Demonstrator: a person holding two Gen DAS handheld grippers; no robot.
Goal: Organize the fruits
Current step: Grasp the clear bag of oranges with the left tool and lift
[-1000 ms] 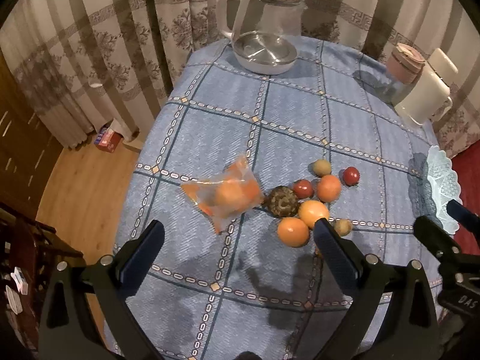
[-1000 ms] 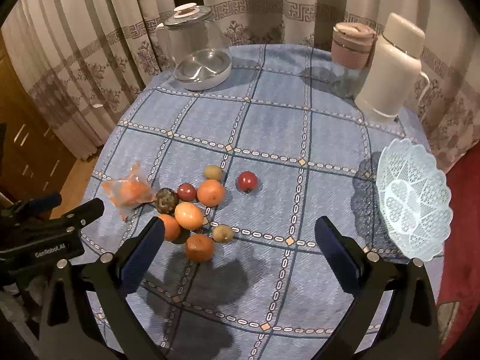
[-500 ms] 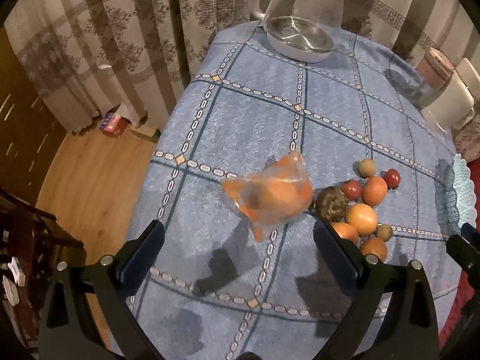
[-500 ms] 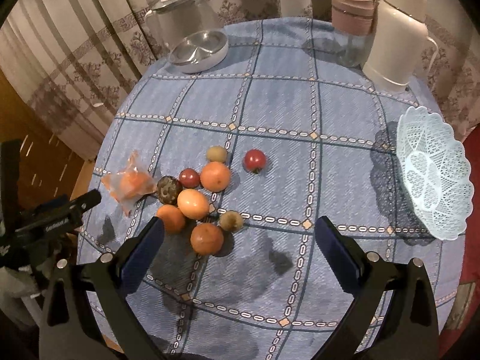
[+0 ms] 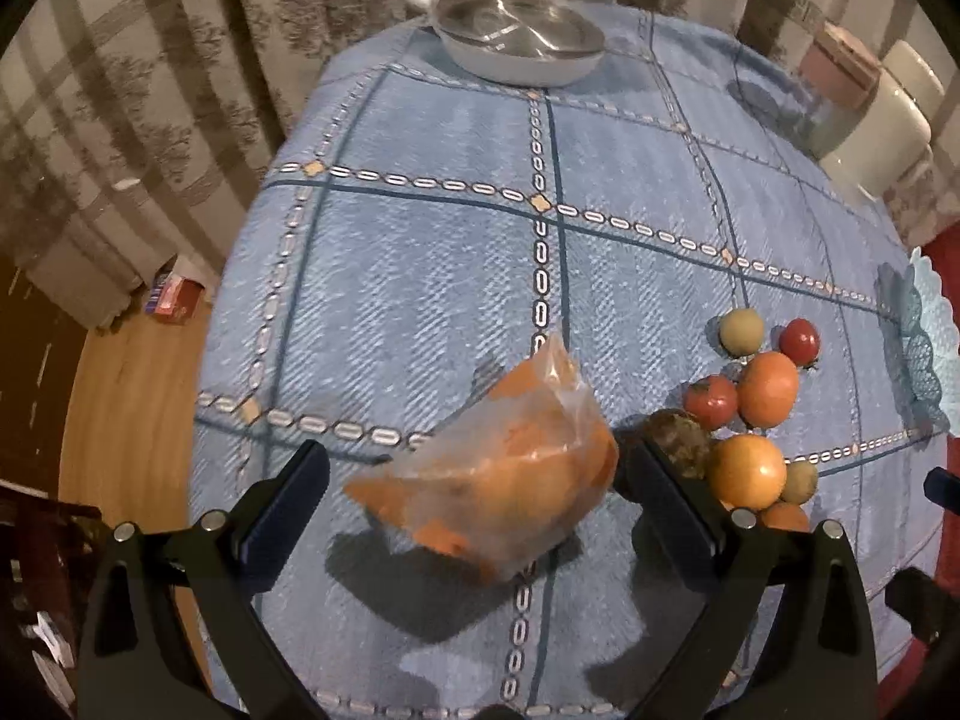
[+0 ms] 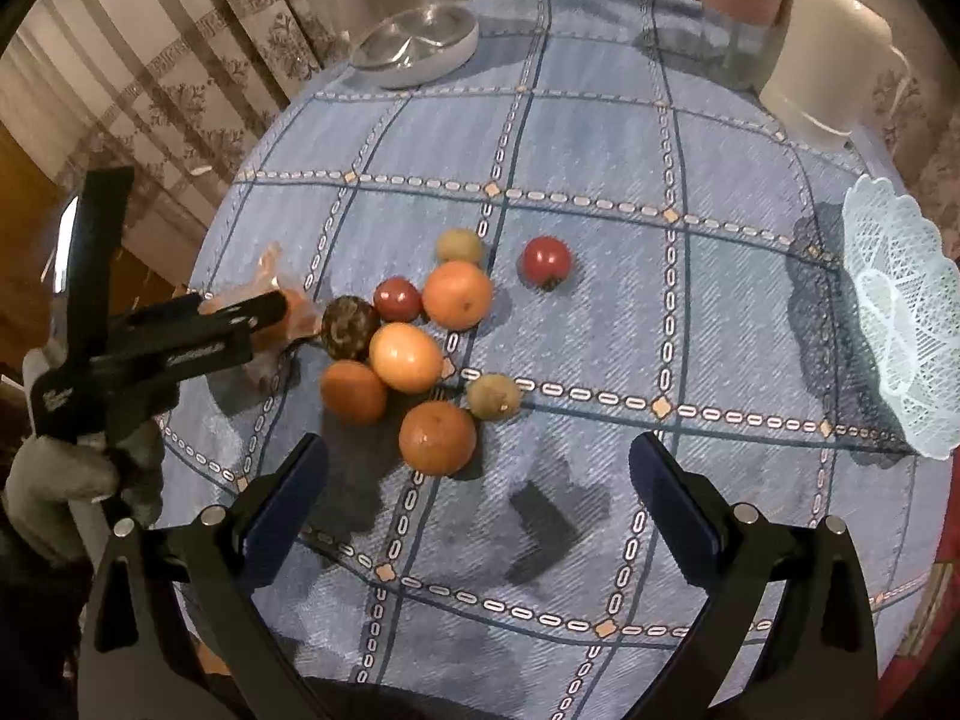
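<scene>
Here the left gripper stands wide around the crinkly clear plastic bag of orange fruit near the table's left edge; probably soft, slippery, best pinched across its bulging middle; the right gripper is wide too, empty.

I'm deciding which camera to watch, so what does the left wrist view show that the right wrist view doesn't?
Only the left wrist view shows the whole plastic bag with orange fruit inside, lying between the open left gripper, plus a red box on the floor. Only the right wrist view shows the whole white lace basket, the open right gripper, and a gloved hand holding the other tool. Both show the loose fruit pile, the blue tablecloth and the kettle base.
</scene>
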